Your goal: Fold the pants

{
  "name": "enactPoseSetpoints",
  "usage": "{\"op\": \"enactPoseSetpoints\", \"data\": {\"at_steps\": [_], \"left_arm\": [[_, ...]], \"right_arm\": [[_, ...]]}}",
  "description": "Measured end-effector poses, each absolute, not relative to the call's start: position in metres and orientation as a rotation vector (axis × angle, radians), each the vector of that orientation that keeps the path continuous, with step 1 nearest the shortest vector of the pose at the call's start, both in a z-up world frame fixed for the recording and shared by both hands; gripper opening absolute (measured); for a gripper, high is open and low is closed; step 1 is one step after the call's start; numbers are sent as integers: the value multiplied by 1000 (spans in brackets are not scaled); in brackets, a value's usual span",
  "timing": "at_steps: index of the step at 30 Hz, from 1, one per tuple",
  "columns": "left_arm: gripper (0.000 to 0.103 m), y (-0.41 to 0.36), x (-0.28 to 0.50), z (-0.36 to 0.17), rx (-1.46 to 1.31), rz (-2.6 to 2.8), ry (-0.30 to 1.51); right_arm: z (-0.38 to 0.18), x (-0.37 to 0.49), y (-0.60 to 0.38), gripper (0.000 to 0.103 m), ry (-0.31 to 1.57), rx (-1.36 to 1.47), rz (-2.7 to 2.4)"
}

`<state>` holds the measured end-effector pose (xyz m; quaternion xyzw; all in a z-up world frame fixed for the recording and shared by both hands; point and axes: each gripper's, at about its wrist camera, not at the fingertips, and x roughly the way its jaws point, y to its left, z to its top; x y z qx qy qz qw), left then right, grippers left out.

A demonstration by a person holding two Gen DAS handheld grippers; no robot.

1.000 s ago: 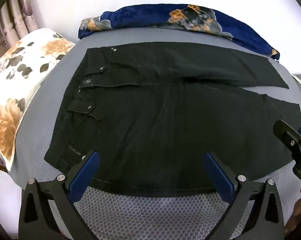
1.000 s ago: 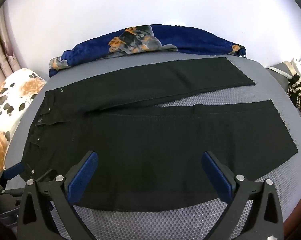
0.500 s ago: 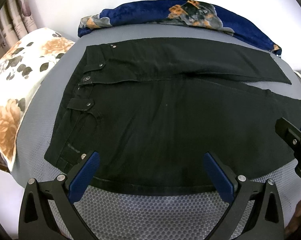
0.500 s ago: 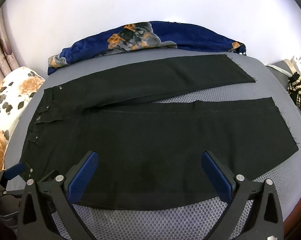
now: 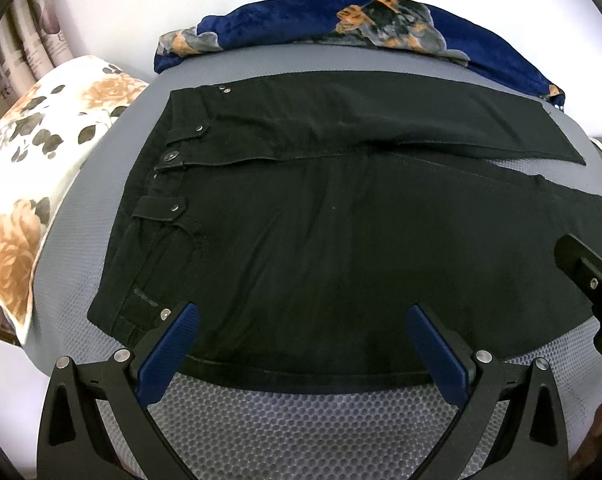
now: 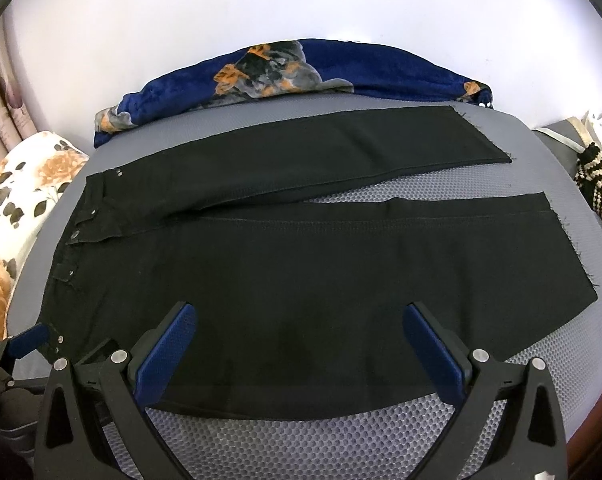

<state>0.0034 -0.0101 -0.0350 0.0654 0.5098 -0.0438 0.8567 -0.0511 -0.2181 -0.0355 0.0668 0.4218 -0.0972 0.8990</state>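
Black pants (image 5: 321, 220) lie flat on a grey mesh surface (image 5: 301, 420), waistband to the left, both legs running right with a gap between them (image 6: 361, 196). My left gripper (image 5: 301, 320) is open and empty, hovering over the near edge of the pants by the waist. My right gripper (image 6: 299, 320) is open and empty over the near leg (image 6: 341, 280). The right gripper also shows at the right edge of the left wrist view (image 5: 593, 284). The left gripper shows at the lower left of the right wrist view (image 6: 25, 344).
A blue floral blanket (image 5: 361, 20) is bunched along the far edge by the white wall. A white floral pillow (image 5: 33, 168) lies to the left. A black-and-white striped knit item (image 6: 601, 184) sits at the right.
Both grippers have drawn slightly back and up, so the pants sit a little higher in both views. The jaws stay open and the pants have not moved.
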Motion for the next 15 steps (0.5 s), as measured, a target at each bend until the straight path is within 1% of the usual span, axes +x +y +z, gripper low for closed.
{"op": "enactPoseSetpoints", "data": {"at_steps": [15], "left_arm": [[103, -12, 5, -36, 146, -93, 1069]], "right_arm": [[-38, -48, -219, 103, 882, 151, -196]]}}
